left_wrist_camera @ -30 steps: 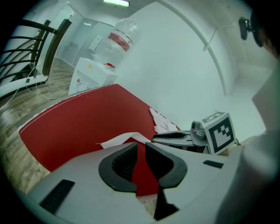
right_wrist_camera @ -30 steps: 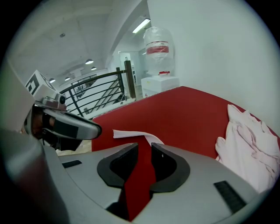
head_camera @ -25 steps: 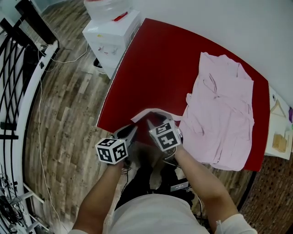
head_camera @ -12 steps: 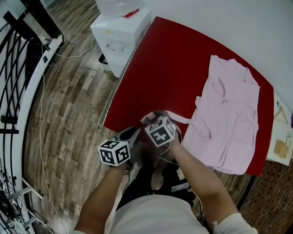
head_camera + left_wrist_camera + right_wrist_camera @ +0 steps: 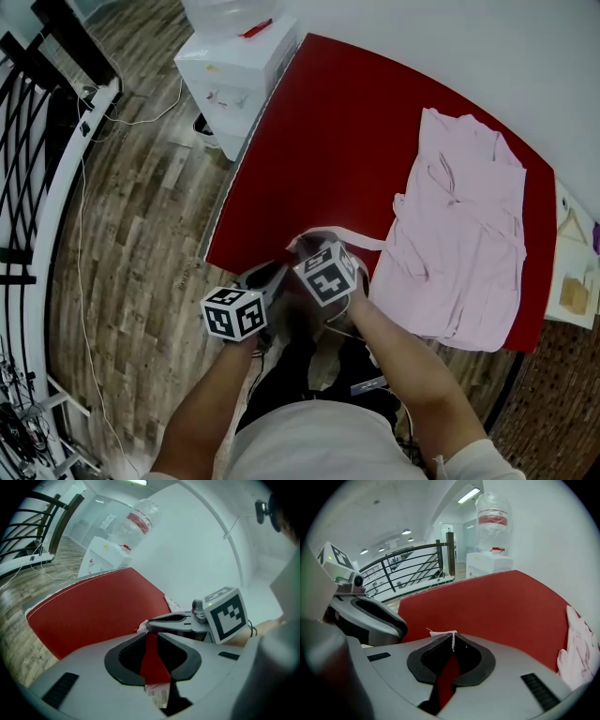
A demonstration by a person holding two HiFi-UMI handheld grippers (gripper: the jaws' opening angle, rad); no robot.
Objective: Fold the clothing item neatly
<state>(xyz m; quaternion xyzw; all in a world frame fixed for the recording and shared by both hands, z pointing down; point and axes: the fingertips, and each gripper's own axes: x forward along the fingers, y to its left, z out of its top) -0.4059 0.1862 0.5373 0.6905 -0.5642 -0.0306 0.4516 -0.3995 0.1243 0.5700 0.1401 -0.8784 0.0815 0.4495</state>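
A pale pink garment (image 5: 459, 234) lies spread on the right half of the red table (image 5: 319, 122). A narrow pink strip (image 5: 361, 241) runs from it to the table's near edge, where both grippers meet. My right gripper (image 5: 314, 247) points steeply down. Its jaws have just been closing and are shut on the strip's end (image 5: 452, 638). My left gripper (image 5: 275, 273) sits close beside it, its jaws narrow, with a scrap of the pink strip (image 5: 140, 631) pinched at their tips. The right gripper's jaws cross just in front of the left gripper (image 5: 149, 633).
A white water dispenser (image 5: 239, 61) stands off the table's far left corner. A black railing (image 5: 37, 112) and loose cables run along the wooden floor at the left. A light side table (image 5: 574, 272) with a hanger touches the table's right end.
The right gripper has shifted a little left and down onto the strip's end and its jaws have shut there. The left gripper has stayed put.
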